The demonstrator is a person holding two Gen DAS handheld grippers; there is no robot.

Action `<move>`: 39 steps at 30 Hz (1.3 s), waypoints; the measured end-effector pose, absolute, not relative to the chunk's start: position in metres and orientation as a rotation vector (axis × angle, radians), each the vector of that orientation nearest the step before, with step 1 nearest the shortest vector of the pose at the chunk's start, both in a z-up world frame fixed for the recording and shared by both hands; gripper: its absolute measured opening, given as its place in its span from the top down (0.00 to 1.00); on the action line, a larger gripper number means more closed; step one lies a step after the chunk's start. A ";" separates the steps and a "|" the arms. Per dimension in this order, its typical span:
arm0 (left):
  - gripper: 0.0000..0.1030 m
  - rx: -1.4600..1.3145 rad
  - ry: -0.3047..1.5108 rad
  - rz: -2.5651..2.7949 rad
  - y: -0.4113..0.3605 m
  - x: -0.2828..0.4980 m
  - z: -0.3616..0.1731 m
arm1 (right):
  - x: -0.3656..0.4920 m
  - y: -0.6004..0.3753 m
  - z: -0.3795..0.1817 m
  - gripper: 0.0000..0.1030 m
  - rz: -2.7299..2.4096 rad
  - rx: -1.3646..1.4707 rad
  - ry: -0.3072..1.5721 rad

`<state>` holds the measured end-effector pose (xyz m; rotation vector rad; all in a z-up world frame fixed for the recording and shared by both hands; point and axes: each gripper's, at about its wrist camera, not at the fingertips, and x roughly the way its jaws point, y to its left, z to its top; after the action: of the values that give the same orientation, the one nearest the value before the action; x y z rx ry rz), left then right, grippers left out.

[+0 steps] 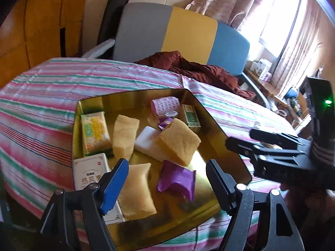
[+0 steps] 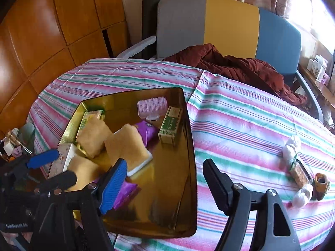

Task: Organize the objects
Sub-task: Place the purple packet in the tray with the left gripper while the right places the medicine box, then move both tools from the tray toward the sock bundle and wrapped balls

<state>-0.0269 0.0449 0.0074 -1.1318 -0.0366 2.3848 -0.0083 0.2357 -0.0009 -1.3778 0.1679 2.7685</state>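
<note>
A gold tray (image 1: pixel 226 152) (image 2: pixel 188 188) sits on a striped tablecloth. It holds several yellow sponges (image 1: pixel 178 142) (image 2: pixel 125 146), purple packets (image 1: pixel 178 179) (image 2: pixel 146 131), a green box (image 1: pixel 189 115) (image 2: pixel 169 125), a pink roller (image 1: pixel 165 104) (image 2: pixel 151 104), a white block (image 1: pixel 146 140) and snack packs (image 1: pixel 94 131). My left gripper (image 1: pixel 167 184) (image 2: pixel 56 167) is open and empty above the tray's near end. My right gripper (image 2: pixel 165 184) (image 1: pixel 238 140) is open and empty over the tray's right rim. More small items (image 2: pixel 301 171) lie on the cloth at the right.
A grey, yellow and blue chair (image 2: pixel 230 25) with a maroon cloth (image 2: pixel 240 67) stands behind the table. Wooden cabinets (image 2: pixel 52 31) are at the left. A shelf with boxes (image 2: pixel 318 67) is by the window. Clutter (image 2: pixel 12 142) sits off the table's left edge.
</note>
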 end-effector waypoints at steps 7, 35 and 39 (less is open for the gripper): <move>0.22 -1.120 0.042 2.444 0.048 -0.021 0.006 | 0.007 0.233 -0.002 0.19 2.764 -1.323 0.131; 0.22 -1.055 0.220 2.383 0.091 -0.006 0.012 | 0.047 0.299 -0.009 0.19 2.611 -1.254 0.225; 0.22 -1.036 0.247 2.339 0.105 -0.004 0.013 | 0.060 0.326 -0.015 0.19 2.542 -1.257 0.282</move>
<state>-0.0039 0.1049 0.0128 -1.0360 0.2475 2.3393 0.0599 0.3259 -0.0146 -1.2571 0.2818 2.5417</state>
